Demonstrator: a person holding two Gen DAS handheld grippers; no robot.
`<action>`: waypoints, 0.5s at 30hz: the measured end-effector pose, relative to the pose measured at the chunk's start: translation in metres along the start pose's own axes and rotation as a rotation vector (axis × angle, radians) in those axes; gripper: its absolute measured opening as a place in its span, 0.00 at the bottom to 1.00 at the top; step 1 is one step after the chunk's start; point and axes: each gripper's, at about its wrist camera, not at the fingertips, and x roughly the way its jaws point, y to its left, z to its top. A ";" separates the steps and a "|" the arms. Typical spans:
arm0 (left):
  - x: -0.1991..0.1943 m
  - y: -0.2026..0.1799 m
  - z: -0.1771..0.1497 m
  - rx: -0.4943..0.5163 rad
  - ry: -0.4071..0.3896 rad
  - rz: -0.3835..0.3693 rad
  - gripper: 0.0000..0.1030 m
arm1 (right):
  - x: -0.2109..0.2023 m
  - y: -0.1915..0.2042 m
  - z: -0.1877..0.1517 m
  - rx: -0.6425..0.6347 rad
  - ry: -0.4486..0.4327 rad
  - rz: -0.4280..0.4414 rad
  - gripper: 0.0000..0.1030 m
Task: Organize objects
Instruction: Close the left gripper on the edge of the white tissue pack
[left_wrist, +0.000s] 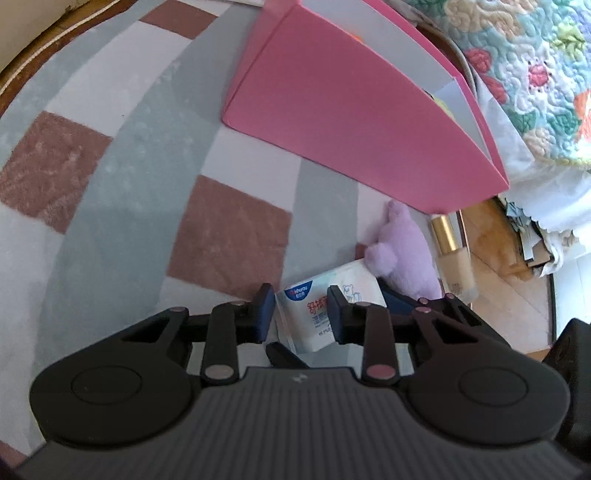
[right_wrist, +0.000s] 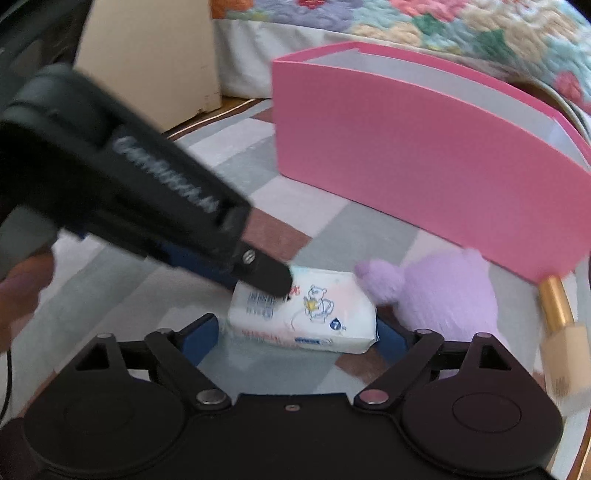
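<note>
A white wipes pack (right_wrist: 301, 317) with a small cartoon bear and blue and red print lies on a checked rug (left_wrist: 122, 206) of grey, white and dusty-pink squares. The left hand-held gripper (left_wrist: 301, 314) reaches down over it; its blue-padded jaws stand either side of one end of the pack (left_wrist: 317, 314), close against it, but whether they are actually squeezing it cannot be told from the left wrist view. In the right wrist view the same left hand-held gripper (right_wrist: 269, 280) comes in from the upper left as a long black body, its tip on the pack's top face near the barcode. The right hand-held gripper (right_wrist: 297, 338) is spread wide, its blue pads flanking the two short ends of the pack; the right pad looks to touch the pack's corner, the left sits just beside it, so no firm grip is visible. Just right of the pack lies a lilac plush toy (right_wrist: 443, 291), one paw close to the pack's far corner. Beyond the toy stands a pink box (right_wrist: 424, 173) with a grey inside, open at the top. A beige bottle (right_wrist: 561, 343) with a gold cap lies at the toy's right, near the box's corner. Behind the box a floral quilt (right_wrist: 443, 29) hangs over a bed.
</note>
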 end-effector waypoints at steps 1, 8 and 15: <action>-0.001 -0.002 -0.002 0.007 -0.003 0.007 0.29 | -0.001 0.000 -0.003 -0.001 -0.006 -0.002 0.90; -0.001 -0.004 -0.005 0.001 0.005 0.016 0.29 | -0.008 0.000 -0.014 0.012 -0.042 -0.014 0.88; -0.008 0.002 -0.017 -0.070 0.037 -0.016 0.29 | -0.020 0.007 -0.016 0.004 0.003 -0.018 0.81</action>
